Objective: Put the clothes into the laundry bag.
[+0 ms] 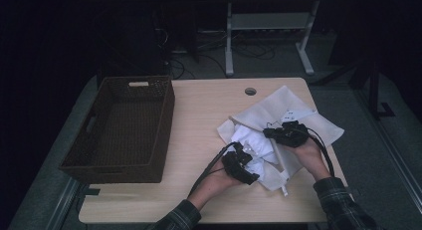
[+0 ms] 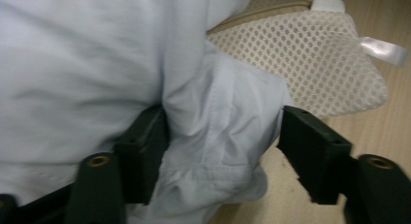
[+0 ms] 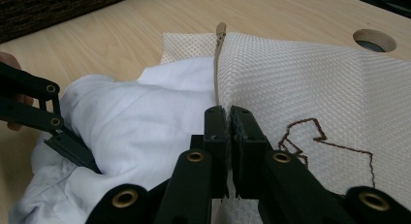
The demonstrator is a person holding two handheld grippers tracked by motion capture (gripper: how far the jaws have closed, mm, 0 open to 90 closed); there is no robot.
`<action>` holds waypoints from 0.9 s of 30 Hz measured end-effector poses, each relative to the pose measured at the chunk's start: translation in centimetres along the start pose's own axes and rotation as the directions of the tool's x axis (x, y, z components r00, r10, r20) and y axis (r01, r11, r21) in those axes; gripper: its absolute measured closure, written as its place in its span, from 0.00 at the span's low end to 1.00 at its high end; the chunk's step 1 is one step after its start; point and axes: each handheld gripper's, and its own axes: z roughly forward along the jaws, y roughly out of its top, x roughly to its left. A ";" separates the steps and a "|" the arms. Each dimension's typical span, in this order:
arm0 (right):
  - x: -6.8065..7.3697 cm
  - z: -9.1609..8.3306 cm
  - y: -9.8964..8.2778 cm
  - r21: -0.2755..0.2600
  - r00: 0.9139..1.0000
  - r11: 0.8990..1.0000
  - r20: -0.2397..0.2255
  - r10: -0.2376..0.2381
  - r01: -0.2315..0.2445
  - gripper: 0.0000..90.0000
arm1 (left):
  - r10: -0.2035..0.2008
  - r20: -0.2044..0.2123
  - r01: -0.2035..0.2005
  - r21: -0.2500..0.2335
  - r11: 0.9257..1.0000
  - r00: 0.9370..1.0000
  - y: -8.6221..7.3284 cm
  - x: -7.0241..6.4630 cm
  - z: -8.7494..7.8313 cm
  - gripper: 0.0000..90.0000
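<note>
I see a mesh bag [image 1: 298, 118] lying at the right of the worktop [image 1: 204, 110], its mouth turned toward me, with a white shirt [image 1: 254, 143] bunched half in and half out of it. My right tongs [image 3: 228, 112] are pinched flat on the bag's edge, just beside its tan trim, with a brown stitched outline on the mesh close by. My left tongs [image 2: 223, 136] stand partly parted around a fold of the shirt; one jaw is against the cloth, but I cannot tell if the other presses it. At the left of the worktop sits a dark wicker basket [image 1: 164, 110], well apart from the bag. A round cable hole [image 1: 250, 91] lies near the far edge. Beyond it are grey carpet [image 1: 278, 60] and the white legs [image 1: 229, 41] of another desk in a dim room.
</note>
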 end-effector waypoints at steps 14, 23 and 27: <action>-0.1 -0.9 0.1 -0.026 0.999 0.999 -0.007 0.031 -0.031 0.68 | -0.053 0.011 0.053 -0.022 0.998 0.999 -0.6 1.0 0.2 0.85; 0.2 -3.0 -0.3 -0.011 0.998 0.998 -0.015 0.064 -0.064 0.55 | -0.056 0.017 0.056 -0.016 0.998 0.998 -0.6 1.1 0.2 0.89; 1.0 -4.0 -1.3 0.017 0.998 0.998 0.000 0.056 -0.056 0.55 | -0.057 0.015 0.057 -0.019 0.998 0.998 -0.6 1.0 0.2 0.91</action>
